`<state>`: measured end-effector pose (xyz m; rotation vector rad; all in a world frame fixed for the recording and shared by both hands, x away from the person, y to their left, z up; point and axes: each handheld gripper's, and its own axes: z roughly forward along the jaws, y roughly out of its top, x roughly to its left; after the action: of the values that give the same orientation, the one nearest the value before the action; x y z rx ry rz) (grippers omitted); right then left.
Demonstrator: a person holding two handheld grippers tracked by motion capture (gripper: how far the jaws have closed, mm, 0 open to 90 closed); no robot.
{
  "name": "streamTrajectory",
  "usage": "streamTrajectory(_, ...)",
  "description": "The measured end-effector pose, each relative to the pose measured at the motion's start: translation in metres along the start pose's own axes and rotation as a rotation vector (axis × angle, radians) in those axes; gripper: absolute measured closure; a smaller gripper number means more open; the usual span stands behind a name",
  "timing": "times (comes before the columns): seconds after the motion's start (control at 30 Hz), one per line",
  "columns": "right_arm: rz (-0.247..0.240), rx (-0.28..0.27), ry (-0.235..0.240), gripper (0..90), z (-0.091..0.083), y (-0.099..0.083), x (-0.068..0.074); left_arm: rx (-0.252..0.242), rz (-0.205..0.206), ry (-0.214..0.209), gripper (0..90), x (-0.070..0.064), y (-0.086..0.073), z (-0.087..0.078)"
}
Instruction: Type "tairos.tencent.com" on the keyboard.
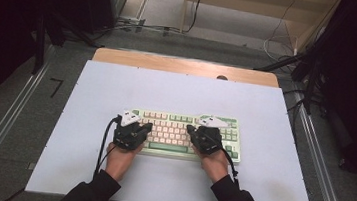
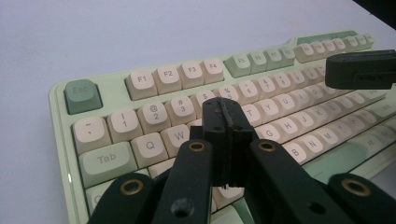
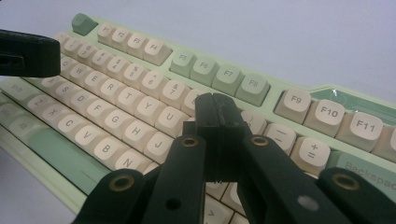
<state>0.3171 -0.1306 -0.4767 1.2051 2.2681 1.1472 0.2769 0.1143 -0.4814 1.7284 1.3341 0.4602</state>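
Observation:
A pale green keyboard (image 1: 183, 133) with cream and green keys lies on the white table top (image 1: 183, 88), near its front middle. My left gripper (image 1: 148, 126) is over the keyboard's left end, its jaws pressed together with nothing between them. In the left gripper view its tips (image 2: 227, 112) hover above the keys near W and E on the keyboard (image 2: 154, 79). My right gripper (image 1: 189, 129) is shut too, over the right half. In the right gripper view its tips (image 3: 217, 109) stand above the number row of the keyboard (image 3: 219, 74).
A wooden strip (image 1: 185, 65) runs along the table's far edge. Metal rails (image 1: 9, 113) flank the table on both sides, and cables (image 1: 139, 26) lie on the floor behind. Bare white surface surrounds the keyboard. The other gripper's tip (image 2: 359, 70) shows at the right.

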Motion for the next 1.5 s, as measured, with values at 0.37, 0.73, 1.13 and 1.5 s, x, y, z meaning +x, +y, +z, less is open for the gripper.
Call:
streamTrajectory(0.37,0.006,0.007,-0.006,87.4,0.003,0.0,-0.002,-0.003,-0.007,0.017,90.0,0.005,0.001,0.002)
streamTrajectory(0.73,0.011,0.022,-0.01,87.4,0.008,-0.002,-0.004,0.0,-0.007,0.014,90.0,0.004,0.0,0.002)
streamTrajectory(1.13,0.007,0.038,-0.011,87.4,0.011,-0.003,-0.003,0.002,-0.006,0.011,90.0,0.003,0.0,0.002)
streamTrajectory(1.5,0.004,0.045,-0.01,87.4,0.012,-0.003,-0.003,0.004,-0.006,0.009,90.0,0.003,0.0,0.003)
